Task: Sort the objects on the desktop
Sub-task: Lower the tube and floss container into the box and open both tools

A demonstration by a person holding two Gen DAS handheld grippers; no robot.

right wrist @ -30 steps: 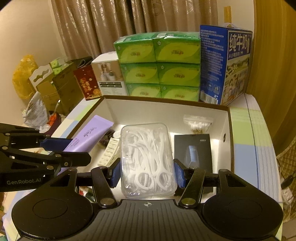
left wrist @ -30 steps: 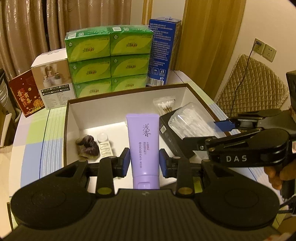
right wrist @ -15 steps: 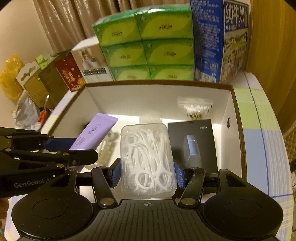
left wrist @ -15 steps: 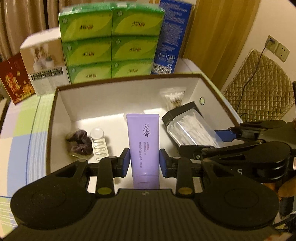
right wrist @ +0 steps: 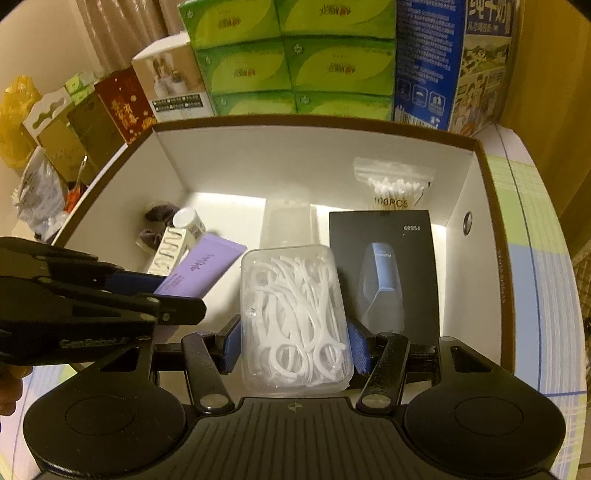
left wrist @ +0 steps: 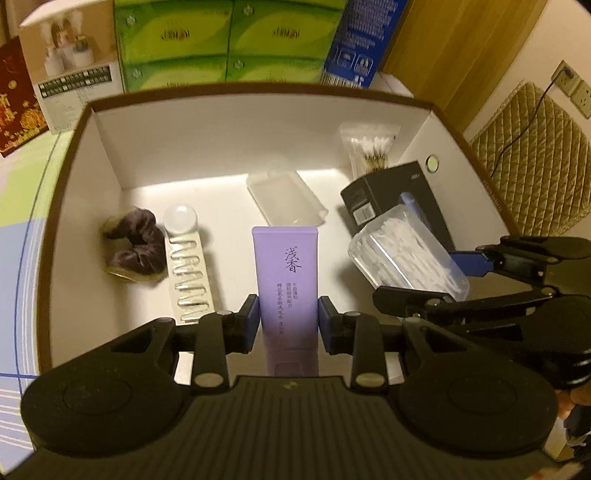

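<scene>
The left gripper (left wrist: pixel 286 321) is clasping a purple tube (left wrist: pixel 285 275) at lower centre of its view, holding it over the open white box (left wrist: pixel 236 129). The right gripper (right wrist: pixel 295 345) is clamping a clear case of floss picks (right wrist: pixel 293 317) at lower centre of its view, above the box floor beside a black carton (right wrist: pixel 384 258).

Both claws have sunk lower into the white box (left wrist: pixel 229 122) with their loads.

A home: curtains (right wrist: pixel 110 29), stacked tissue packs (right wrist: pixel 288 55), cushioned chair (left wrist: pixel 535 158).
</scene>
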